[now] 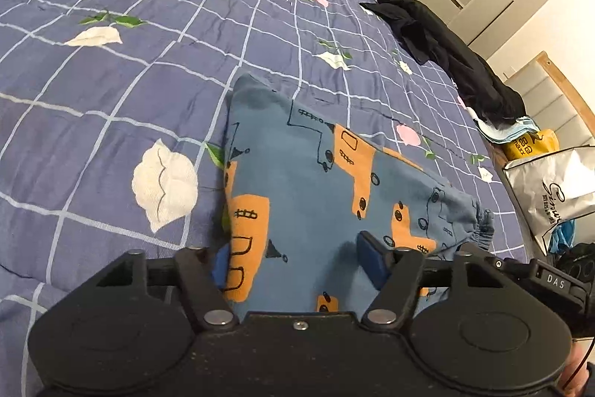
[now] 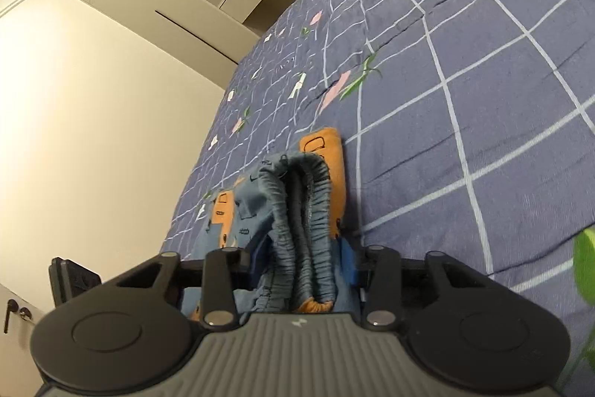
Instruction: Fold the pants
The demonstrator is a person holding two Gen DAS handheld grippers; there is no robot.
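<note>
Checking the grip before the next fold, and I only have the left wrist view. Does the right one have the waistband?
Observer: Yes. The right gripper has its jaws closed on the waistband of the pants, with a pad against the gathered elastic on each side.
Operator: One layer or more?
Observer: More. The waistband is doubled over, and its gathered bands stand side by side between the jaws.
Operator: What's directly ahead of it?
Observer: The rest of the pants, lying on the bed cover.
</note>
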